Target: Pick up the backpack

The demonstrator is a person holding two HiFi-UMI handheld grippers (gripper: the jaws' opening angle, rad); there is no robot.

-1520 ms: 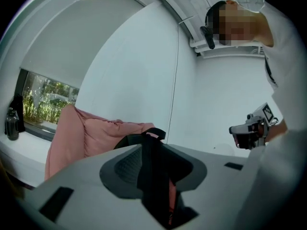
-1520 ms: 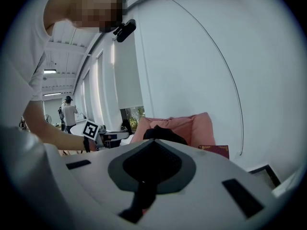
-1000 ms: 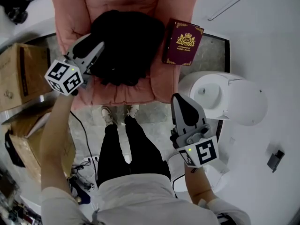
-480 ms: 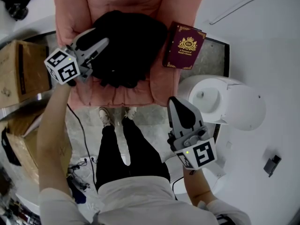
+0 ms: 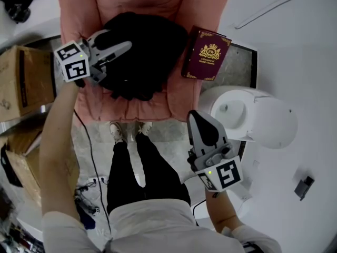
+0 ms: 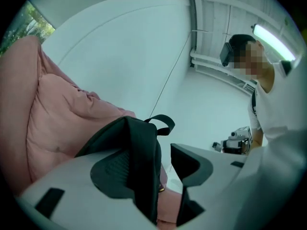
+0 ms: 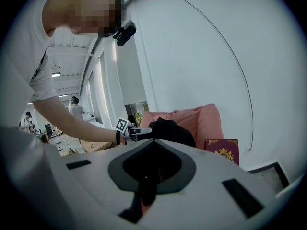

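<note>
The black backpack lies slumped on the seat of a pink cushioned chair. My left gripper reaches in level from the left. Its jaws have just been opening and now straddle the backpack's left edge. In the left gripper view a fold of the backpack stands between the pads, against the left one and clear of the right, with a strap loop beyond. My right gripper hangs shut in front of the chair, apart from the backpack, holding nothing.
A maroon book with a gold crest leans on the chair's right arm. A white round stand is to the right, cardboard boxes to the left. My legs and shoes are just before the chair.
The left gripper swung further onto the backpack's left edge, turning more level, and its jaws spread wider. The right gripper stayed almost still.
</note>
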